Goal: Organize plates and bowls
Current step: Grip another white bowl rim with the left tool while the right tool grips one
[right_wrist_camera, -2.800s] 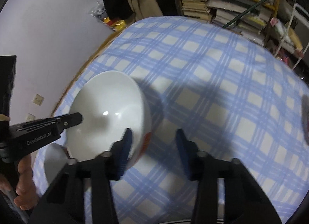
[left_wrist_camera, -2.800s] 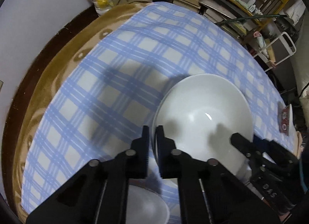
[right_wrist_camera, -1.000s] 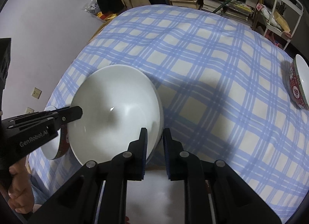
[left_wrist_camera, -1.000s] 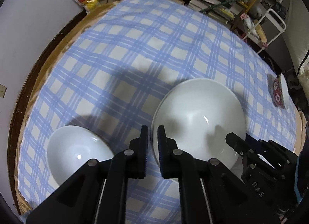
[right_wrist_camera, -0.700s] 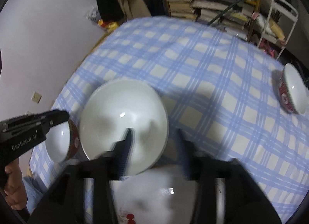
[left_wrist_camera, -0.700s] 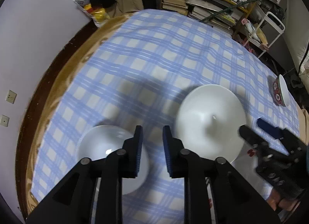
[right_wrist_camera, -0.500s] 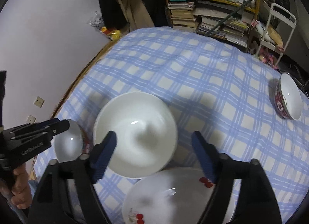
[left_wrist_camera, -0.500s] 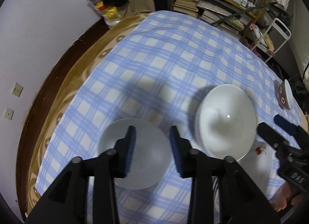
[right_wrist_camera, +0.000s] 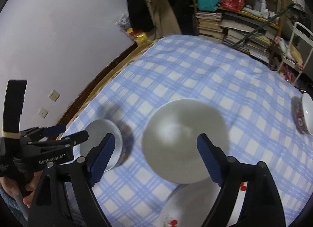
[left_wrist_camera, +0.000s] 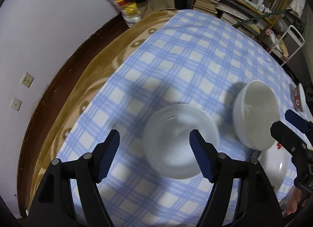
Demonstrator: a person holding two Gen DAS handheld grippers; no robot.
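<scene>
A large white bowl (right_wrist_camera: 185, 140) (left_wrist_camera: 256, 113) stands on the blue-checked tablecloth (left_wrist_camera: 195, 60), free of both grippers. My right gripper (right_wrist_camera: 156, 156) hangs above its near side, open and empty. My left gripper (left_wrist_camera: 154, 156) hovers over a smaller white bowl (left_wrist_camera: 180, 144) with its jaws opening and nothing pressed between them. That small bowl (right_wrist_camera: 101, 140) sits left of the large one, beside the left gripper (right_wrist_camera: 72, 132). A white plate with red cherries (right_wrist_camera: 185, 207) (left_wrist_camera: 273, 168) lies at the near edge. The right gripper (left_wrist_camera: 283, 121) shows at the right side.
A red-patterned bowl (right_wrist_camera: 305, 115) (left_wrist_camera: 299, 97) sits far right on the cloth. A brown blanket edge (left_wrist_camera: 101, 74) and the wall run along the left. Shelves of books (right_wrist_camera: 244, 31) stand behind the table. A hand (right_wrist_camera: 11, 186) holds the left gripper.
Both grippers let go of the large white bowl, opened wide and drew back and up. The left one swung left over the small bowl. The cherry plate came into view.
</scene>
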